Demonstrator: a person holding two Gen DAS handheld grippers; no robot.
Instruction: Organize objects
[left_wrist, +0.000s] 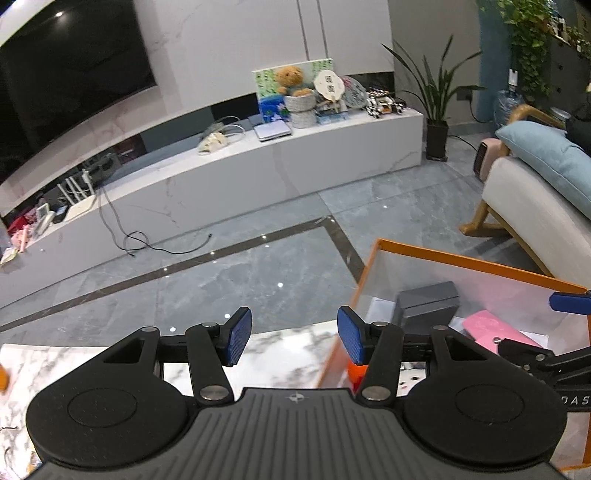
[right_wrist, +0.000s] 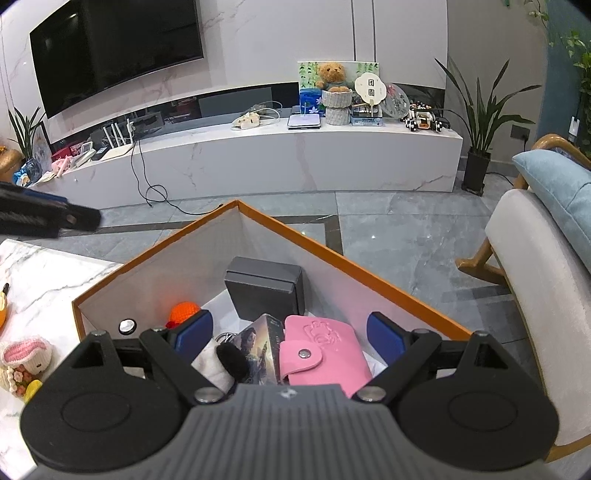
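Observation:
An orange-rimmed box stands on the marble table. It holds a grey case, a pink wallet, a picture card box, an orange knitted ball and a black-and-white item. My right gripper is open and empty above the box's contents. My left gripper is open and empty over the table's edge, left of the box. The grey case and pink wallet show there too.
A knitted pink-and-white toy and a yellow piece lie on the table at left. A white armchair with a blue cushion stands at right. A TV bench with clutter runs across the far side of the floor.

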